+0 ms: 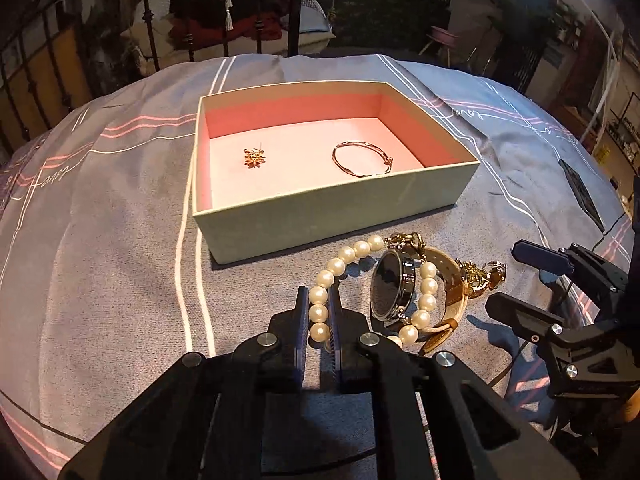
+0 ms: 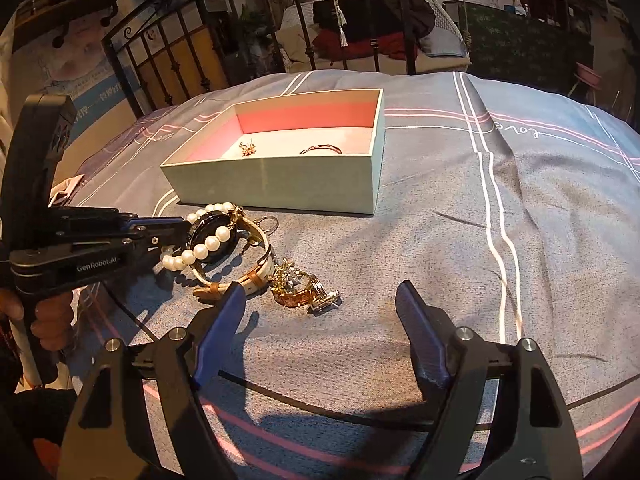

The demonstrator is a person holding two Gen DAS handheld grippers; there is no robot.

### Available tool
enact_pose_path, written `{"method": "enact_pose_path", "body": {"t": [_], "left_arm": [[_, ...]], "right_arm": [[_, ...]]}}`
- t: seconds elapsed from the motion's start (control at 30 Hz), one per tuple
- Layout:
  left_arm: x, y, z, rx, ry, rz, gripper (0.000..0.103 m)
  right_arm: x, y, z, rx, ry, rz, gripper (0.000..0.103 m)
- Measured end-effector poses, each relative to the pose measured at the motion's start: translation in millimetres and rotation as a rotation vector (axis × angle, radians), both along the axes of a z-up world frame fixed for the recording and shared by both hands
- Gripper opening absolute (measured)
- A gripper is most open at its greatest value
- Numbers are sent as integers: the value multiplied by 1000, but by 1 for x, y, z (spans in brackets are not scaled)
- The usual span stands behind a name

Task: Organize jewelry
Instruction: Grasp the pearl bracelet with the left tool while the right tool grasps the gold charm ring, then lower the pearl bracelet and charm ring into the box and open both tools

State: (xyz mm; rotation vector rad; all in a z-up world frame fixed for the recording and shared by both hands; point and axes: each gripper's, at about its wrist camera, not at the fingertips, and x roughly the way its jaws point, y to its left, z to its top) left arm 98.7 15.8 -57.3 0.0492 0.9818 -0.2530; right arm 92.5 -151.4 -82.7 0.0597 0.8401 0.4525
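Nearest to us, the left gripper is pinching the white pearl bead bracelet between its blue pads, closed on three or four beads at the strand's near-left arc. We are reading this as the start of lifting the bracelet toward the box.

The snag: the pearl strand is looping around the round black-faced wristwatch with the cream and tan leather strap, which is standing on edge at 3 o'clock of the grip. We are judging that a straight pull would drag the watch along. Lifting slowly and swinging the loop up and over the watch case should free it; the pearls look smooth and likely to roll in the pads, so a firm squeeze seems wise.

The right gripper is hovering over the quilt with its jaws wide apart, holding nothing. It could steady the watch strap, which lies just beside its left finger.

Just past the watch, at 2 o'clock, a gold crystal brooch is lying on the grey-blue striped quilt, touching the strap end.

Farther out, at 12 o'clock, the pale green cardboard box with a pink lining is sitting open. Inside we are seeing a small gold flower brooch at left and a thin gold bangle at right, well apart, leaving bare floor between them.
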Motion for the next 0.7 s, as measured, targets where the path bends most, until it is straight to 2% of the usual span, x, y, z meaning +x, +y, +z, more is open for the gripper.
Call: {"method": "enact_pose_path", "body": {"t": [0.13,0.33,0.4,0.53,0.63,0.67,0.7], "left_arm": [[-4,9,10,-36,-22,40,9],[-13,9,33,-96,-66,21,9],[-15,5,42,-118,-82,3,9],[-21,-4,60,-140,-129,-29,9],[-23,-9,70,-156,-144,-50,9],[-24,-9,71,-157,-147,-51,9],[-24,-9,72,-160,-150,-52,9]], "right_arm": [[6,9,1,-12,5,61,65],[4,14,-2,-19,14,90,56],[2,15,-3,-27,15,96,46],[-1,14,-3,-38,8,87,38],[-1,12,-4,-44,5,80,26],[-1,12,-4,-44,6,79,18],[-2,11,-3,-47,1,75,16]]}}
